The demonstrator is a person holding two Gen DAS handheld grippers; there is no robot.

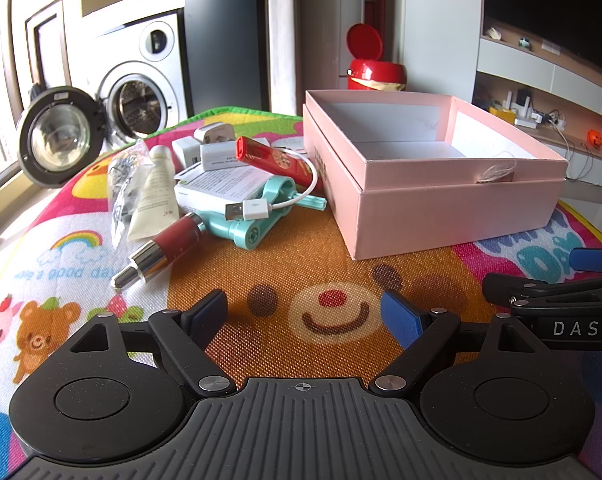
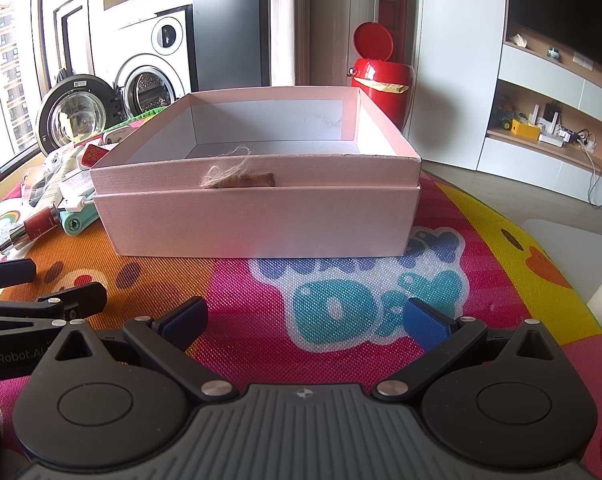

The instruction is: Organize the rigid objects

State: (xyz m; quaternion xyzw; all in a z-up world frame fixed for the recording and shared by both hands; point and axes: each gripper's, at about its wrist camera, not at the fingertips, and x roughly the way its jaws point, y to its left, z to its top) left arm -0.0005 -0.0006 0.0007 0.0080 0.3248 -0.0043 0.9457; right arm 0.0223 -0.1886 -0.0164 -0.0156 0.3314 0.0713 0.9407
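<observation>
A home is showing: a washing machine (image 1: 141, 92) is standing open behind the play mat (image 1: 285, 280), shelves (image 2: 541, 128) lying right.

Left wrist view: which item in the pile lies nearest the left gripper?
The dark red tube with the silver cap. It lies at the pile's front edge, cap pointing toward the left gripper; everything else sits farther back.

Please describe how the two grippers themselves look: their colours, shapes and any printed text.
Both are matte black plastic. The left gripper and the right gripper each have two angled link arms with silver rivets, round black discs on both sides, a ribbed grey centre plate with a small crosshair mark, and blue pads on the fingers. White letters "DAS" show on the right gripper's side, and "enRobot.AI" on the left one's.
</observation>
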